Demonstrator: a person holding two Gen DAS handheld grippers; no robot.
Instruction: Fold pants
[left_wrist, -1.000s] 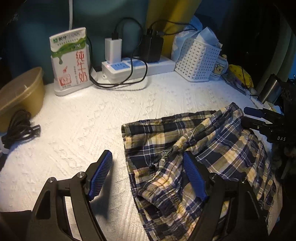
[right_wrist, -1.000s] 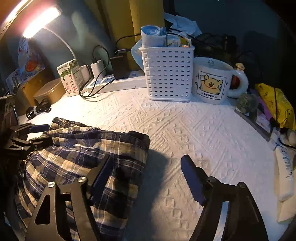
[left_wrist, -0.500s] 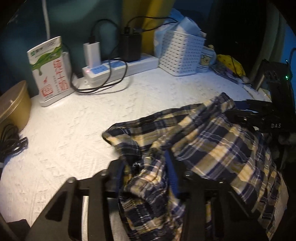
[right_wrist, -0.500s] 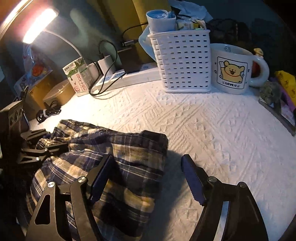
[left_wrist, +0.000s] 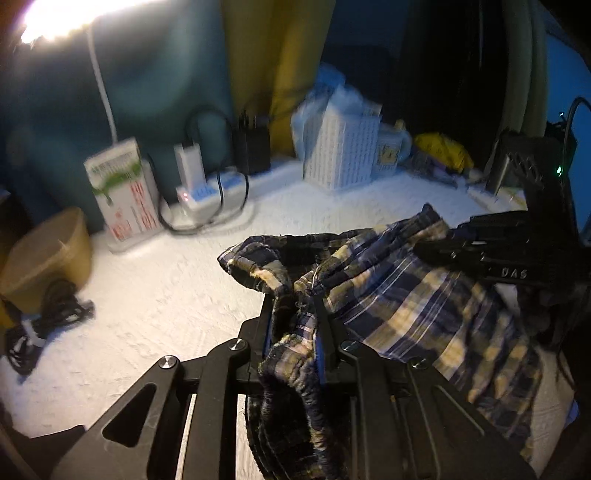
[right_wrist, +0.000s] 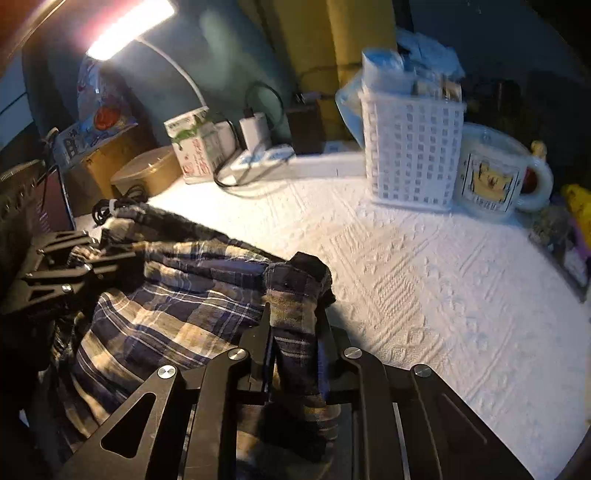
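The plaid pants (left_wrist: 424, 295) lie in a loose heap on the white textured table cover (left_wrist: 166, 295), at the near side, and they are not flat. Both grippers have just been closing, and now each one is clamped on the cloth. In the left wrist view, the left gripper (left_wrist: 295, 332) pinches a gathered edge of the pants, which looks like the elastic waistband, and the fabric bunches up between its jaws. In the right wrist view, the right gripper (right_wrist: 293, 325) holds another edge of the same pants, a dark folded corner that stands up above its jaws. Each gripper also shows in the other camera as a black frame at the far end of the heap, so the two grips are at opposite ends of the garment.

To my judgement, the task is at its beginning. The grasp is done on both sides, but no clean fold shows yet: the cloth is wrinkled and partly doubled over itself in a disorderly way. What remains is to lift and spread the pants, lay them flat, and then make the folds. There is free cover toward the white basket (right_wrist: 413, 155) and the mug (right_wrist: 491, 173), and the milk carton (left_wrist: 122, 195) and power strip (left_wrist: 207, 195) stand well apart at the back
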